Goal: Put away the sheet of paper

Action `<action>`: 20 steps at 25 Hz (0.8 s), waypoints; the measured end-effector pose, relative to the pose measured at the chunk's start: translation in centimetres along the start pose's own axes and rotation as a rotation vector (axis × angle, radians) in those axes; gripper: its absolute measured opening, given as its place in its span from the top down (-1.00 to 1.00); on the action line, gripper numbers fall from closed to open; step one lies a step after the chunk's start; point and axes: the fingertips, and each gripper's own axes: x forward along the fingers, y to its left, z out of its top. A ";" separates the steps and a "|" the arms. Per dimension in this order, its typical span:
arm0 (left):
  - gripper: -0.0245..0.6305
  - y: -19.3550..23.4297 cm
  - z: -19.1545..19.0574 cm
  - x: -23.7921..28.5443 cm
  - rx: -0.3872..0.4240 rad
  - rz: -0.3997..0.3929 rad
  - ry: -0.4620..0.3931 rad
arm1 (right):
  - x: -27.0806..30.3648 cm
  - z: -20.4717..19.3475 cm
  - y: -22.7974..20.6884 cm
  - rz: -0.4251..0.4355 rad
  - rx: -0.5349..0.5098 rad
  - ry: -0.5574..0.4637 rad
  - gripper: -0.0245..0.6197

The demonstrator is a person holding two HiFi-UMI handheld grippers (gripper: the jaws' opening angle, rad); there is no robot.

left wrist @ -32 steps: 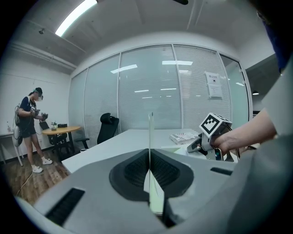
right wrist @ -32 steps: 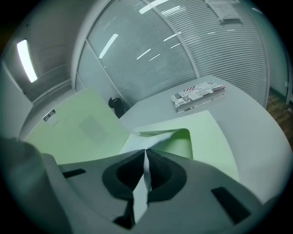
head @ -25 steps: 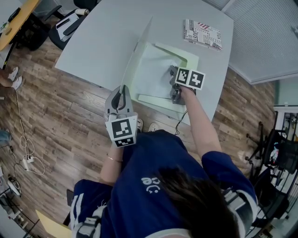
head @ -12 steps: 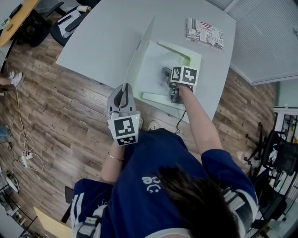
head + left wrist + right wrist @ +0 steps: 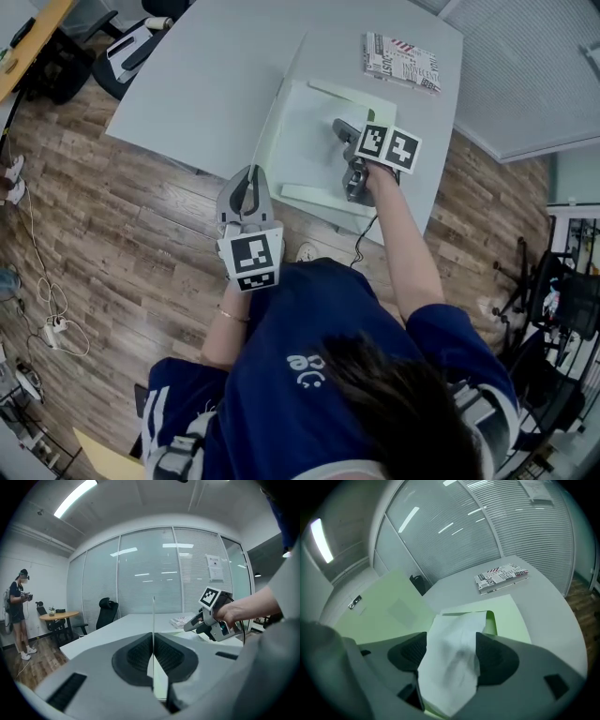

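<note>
A person's left gripper point(image 5: 248, 186) keeps its jaws pressed together on the cover point(image 5: 278, 98) of a green folder point(image 5: 375, 101), holding it upright over the table point(image 5: 206, 66). The right gripper point(image 5: 452, 660), jaws just spread wide, has the white sheet point(image 5: 302, 141) lying loose between them inside the folder.

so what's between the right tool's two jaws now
The white sheet of paper, loose over the open green folder. The right tool has just been opening its jaws and does not press it. The right gripper view shows this.
</note>
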 end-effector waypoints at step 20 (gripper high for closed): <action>0.90 -4.3 0.4 -0.1 0.110 -0.128 -0.029 | -9.8 -0.3 -3.7 0.061 0.145 -0.216 -0.12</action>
